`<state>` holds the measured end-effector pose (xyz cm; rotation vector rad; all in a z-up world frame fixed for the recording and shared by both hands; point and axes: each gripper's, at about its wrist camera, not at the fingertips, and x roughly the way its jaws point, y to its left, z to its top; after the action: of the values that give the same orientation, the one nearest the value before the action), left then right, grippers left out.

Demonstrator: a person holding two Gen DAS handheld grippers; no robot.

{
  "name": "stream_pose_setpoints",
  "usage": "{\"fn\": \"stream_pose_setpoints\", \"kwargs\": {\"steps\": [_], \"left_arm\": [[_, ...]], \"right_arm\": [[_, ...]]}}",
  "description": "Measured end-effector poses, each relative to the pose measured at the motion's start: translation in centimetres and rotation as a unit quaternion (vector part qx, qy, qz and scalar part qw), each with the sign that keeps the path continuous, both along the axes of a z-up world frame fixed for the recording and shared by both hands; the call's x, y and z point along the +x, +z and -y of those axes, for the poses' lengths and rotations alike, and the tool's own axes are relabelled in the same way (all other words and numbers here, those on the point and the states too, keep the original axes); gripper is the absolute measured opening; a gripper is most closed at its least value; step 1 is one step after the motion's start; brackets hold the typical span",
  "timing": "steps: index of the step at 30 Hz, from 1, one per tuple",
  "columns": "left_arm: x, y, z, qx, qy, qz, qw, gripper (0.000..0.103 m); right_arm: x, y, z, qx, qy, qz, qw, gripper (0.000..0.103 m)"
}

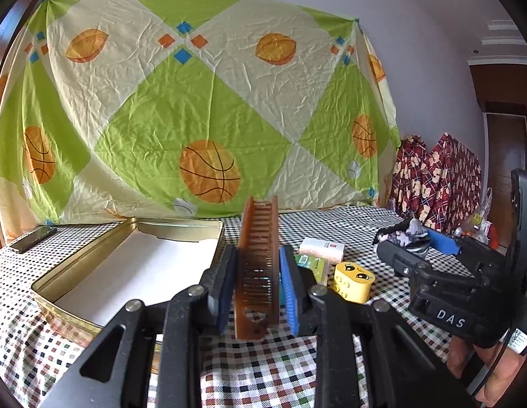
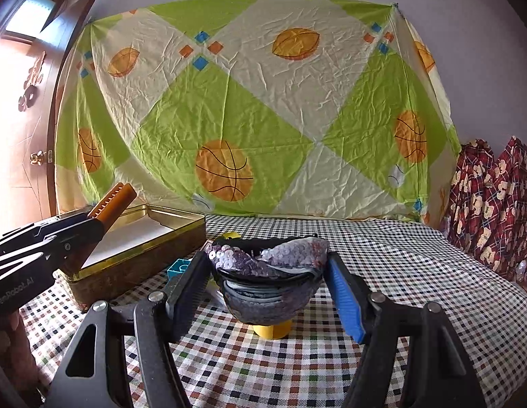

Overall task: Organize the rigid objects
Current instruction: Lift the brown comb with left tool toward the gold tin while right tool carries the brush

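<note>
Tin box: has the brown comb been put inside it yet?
No. The brown comb is clamped upright in the left gripper, beside the open tin box, not in it.

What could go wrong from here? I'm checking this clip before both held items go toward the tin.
1. The left gripper clamps the brown comb low on its length, so most of it sticks up; it may pivot or catch the gold tin's rim.
2. The right gripper holds a soft sequined pouch that bulges between the pads; it could sag or slip out.
3. The two grippers are close together, so they might collide over the tin.
</note>
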<state>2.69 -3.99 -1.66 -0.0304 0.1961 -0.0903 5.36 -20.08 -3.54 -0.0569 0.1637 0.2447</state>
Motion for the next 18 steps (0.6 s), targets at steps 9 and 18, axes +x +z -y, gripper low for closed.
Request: {"fn": "stream_pose_setpoints", "kwargs": {"steps": [9, 18], "left_arm": [[-0.3, 0.0, -1.3, -0.006, 0.012, -0.002, 0.9999, 0.024], [-0.2, 0.2, -3.7, -0.017, 0.027, -0.015, 0.9994, 0.024]], "right_arm": [[0.0, 0.0, -1.9, -0.007, 0.022, -0.004, 1.0, 0.071], [0.7, 0.7, -4.5, -0.019, 0.064, -0.032, 0.997, 0.071]]}}
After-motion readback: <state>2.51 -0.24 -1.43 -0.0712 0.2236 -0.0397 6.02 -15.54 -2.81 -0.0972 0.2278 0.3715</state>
